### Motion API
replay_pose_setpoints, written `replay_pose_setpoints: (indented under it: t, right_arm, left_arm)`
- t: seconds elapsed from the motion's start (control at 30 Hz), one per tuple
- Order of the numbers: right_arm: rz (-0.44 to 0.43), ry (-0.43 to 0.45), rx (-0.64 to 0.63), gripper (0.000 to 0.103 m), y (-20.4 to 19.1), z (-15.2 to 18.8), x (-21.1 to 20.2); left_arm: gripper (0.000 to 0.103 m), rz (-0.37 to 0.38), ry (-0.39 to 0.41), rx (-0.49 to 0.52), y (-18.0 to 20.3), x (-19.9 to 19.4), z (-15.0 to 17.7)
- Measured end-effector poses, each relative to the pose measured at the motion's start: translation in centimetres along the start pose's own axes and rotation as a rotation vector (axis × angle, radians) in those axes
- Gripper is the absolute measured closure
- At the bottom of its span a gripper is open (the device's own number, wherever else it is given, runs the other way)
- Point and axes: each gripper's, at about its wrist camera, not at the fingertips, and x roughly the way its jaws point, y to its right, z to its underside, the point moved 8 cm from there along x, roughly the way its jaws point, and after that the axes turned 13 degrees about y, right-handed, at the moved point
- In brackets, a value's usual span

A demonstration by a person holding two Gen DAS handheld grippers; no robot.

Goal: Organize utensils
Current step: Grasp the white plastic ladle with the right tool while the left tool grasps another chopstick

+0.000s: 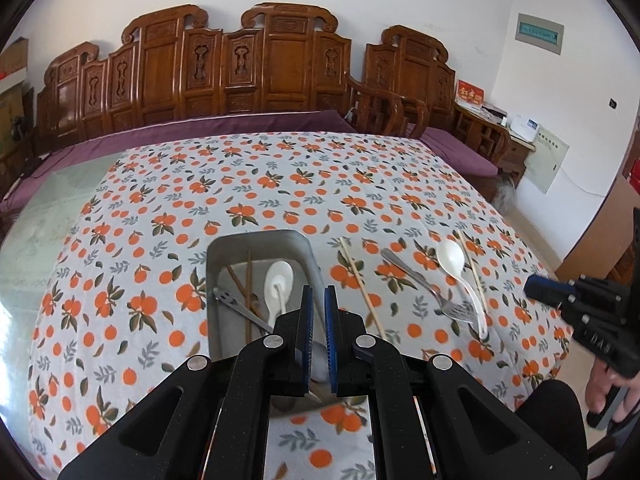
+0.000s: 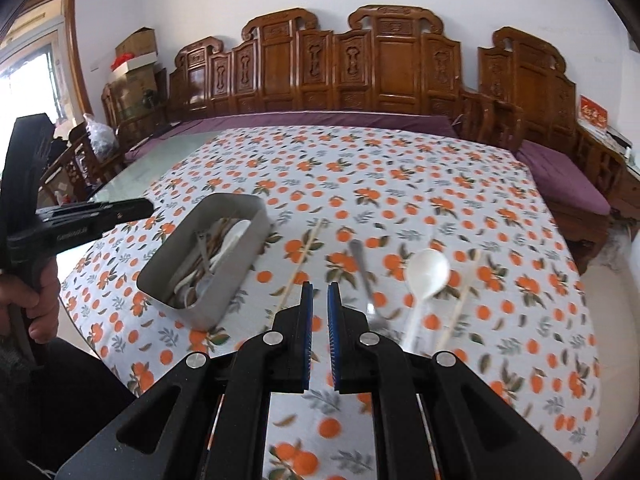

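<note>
Both hand-held grippers clenched and empty above the desk; four utensils left outside the tray.

Left wrist view: left hand-held gripper (image 1: 318,300) hangs over the metal tray (image 1: 308,252), which holds a white spoon (image 1: 278,280). Right wrist view: right hand-held gripper (image 2: 319,300) faces the steel fork (image 2: 362,270), white ladle spoon (image 2: 428,270) and two chopsticks (image 2: 302,256). Suggest opening before descending; fork tines and spoon handle lie crossed, so take one cleanly.

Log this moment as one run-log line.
left gripper: shut, empty | right gripper: shut, empty | metal tray: holds utensils | on cloth: fork, white spoon, chopsticks
</note>
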Motion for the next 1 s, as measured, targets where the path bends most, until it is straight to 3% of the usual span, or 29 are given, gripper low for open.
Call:
replay_pose_setpoints:
  t: [0.07, 0.13, 0.4, 0.6, 0.67, 0.77, 1.0]
  right_arm:
    - [0.015, 0.005, -0.004, 0.093, 0.9, -0.1, -1.2]
    - [0.031, 0.012, -0.004, 0.093, 2.0, -0.3, -2.6]
    - [0.079, 0.025, 0.003, 0.089, 5.1, -1.0, -5.9]
    - [0.088, -0.004, 0.028, 0.085, 7.1, -0.1, -5.8]
    - [0.085, -0.026, 0.034, 0.079, 7.7, 0.5, -4.9]
    - [0.074, -0.059, 0.040, 0.078, 8.1, 1.2, -2.9]
    - [0.048, -0.143, 0.094, 0.078, 8.9, 3.0, 4.1]
  left_arm:
    - [0.095, 0.002, -0.013, 0.004, 0.9, -0.6, 0.2]
    - [0.073, -0.004, -0.018, 0.017, 1.6, -1.2, 0.3]
    - [0.049, 0.010, -0.029, 0.061, 4.7, -3.3, 0.1]
    - [0.048, 0.028, -0.053, 0.088, 6.7, -2.6, 0.0]
    - [0.048, 0.035, -0.067, 0.096, 7.2, -1.6, 0.0]
    - [0.049, 0.051, -0.099, 0.098, 7.9, 0.6, 0.1]
    - [0.068, 0.070, -0.196, 0.115, 8.6, 6.0, 0.7]
